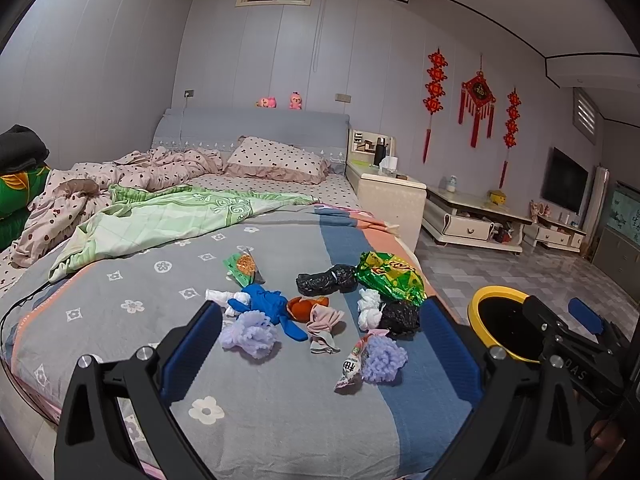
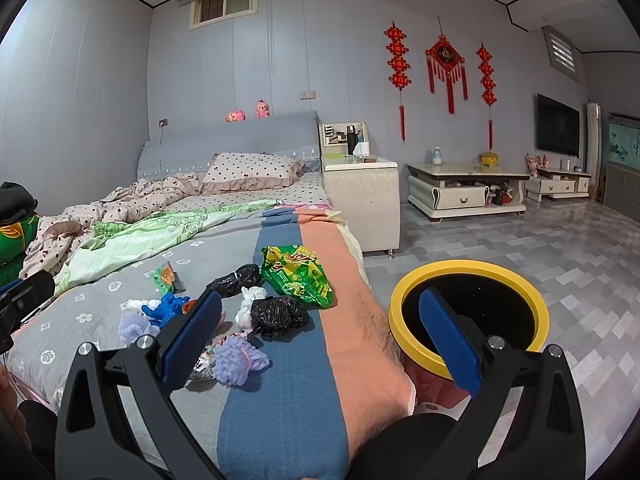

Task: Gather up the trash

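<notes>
Trash lies in a loose heap on the bed (image 1: pixel 280 420): a green snack bag (image 1: pixel 390 276), two black plastic bags (image 1: pixel 326 280) (image 1: pixel 400 316), white tissue (image 1: pixel 370 308), a blue glove (image 1: pixel 266 304), orange peel (image 1: pixel 306 306), purple fluffy balls (image 1: pixel 250 334) and a printed wrapper (image 1: pixel 352 364). My left gripper (image 1: pixel 320 344) hovers open just before the heap, holding nothing. My right gripper (image 2: pixel 320 340) is open and empty over the bed's right edge. Its right finger (image 2: pixel 448 340) overlaps the yellow-rimmed bin (image 2: pixel 468 266) on the floor. The green snack bag (image 2: pixel 296 276) and a black bag (image 2: pixel 280 314) lie ahead of it.
Crumpled quilts (image 1: pixel 160 208) and a pillow (image 1: pixel 276 160) cover the far half of the bed. A cream nightstand (image 2: pixel 360 196) stands beside the bed, with low cabinets (image 2: pixel 464 192) and a TV (image 2: pixel 556 124) along the wall. Tiled floor (image 2: pixel 540 248) lies right of the bed.
</notes>
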